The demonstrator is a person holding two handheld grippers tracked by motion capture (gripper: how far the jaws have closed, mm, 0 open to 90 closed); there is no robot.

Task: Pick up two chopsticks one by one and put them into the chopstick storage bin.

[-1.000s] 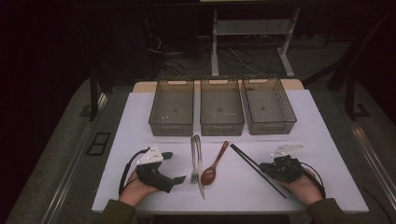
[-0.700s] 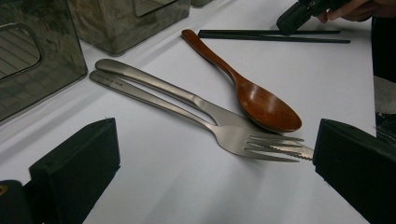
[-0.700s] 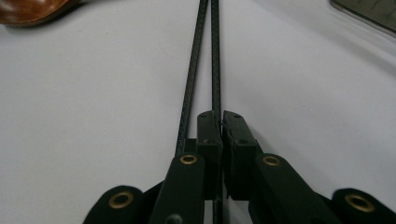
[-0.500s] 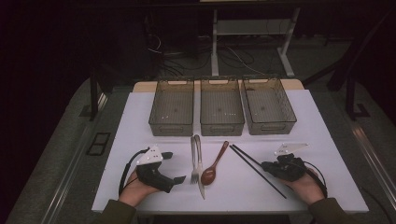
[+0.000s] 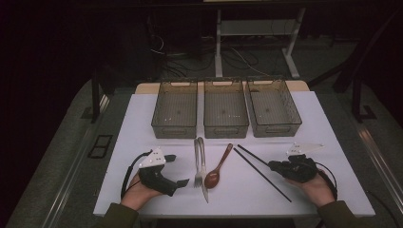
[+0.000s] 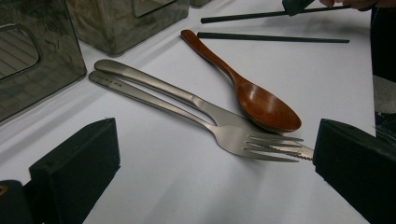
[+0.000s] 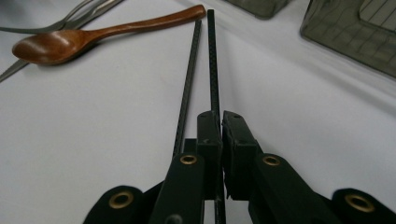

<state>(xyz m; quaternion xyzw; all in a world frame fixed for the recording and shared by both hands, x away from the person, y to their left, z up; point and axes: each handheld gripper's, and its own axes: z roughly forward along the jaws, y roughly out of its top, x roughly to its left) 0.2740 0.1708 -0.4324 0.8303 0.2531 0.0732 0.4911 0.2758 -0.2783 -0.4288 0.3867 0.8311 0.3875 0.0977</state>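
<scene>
Three bins, two chopsticks, one spoon, one fork, one knife

Table cover white. Three bins smoky translucent grey. Spoon glossy reddish-brown wood. Fork, knife brushed silver. Chopsticks matt black. Grippers' jaws black.

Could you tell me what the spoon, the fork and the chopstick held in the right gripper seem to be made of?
The spoon looks like wood with a glossy reddish-brown lacquer, catching soft highlights. The fork looks like brushed steel: grey, with a satin sheen. The chopstick clamped in the right gripper is matt black; it could be plastic, composite or painted wood.
</scene>
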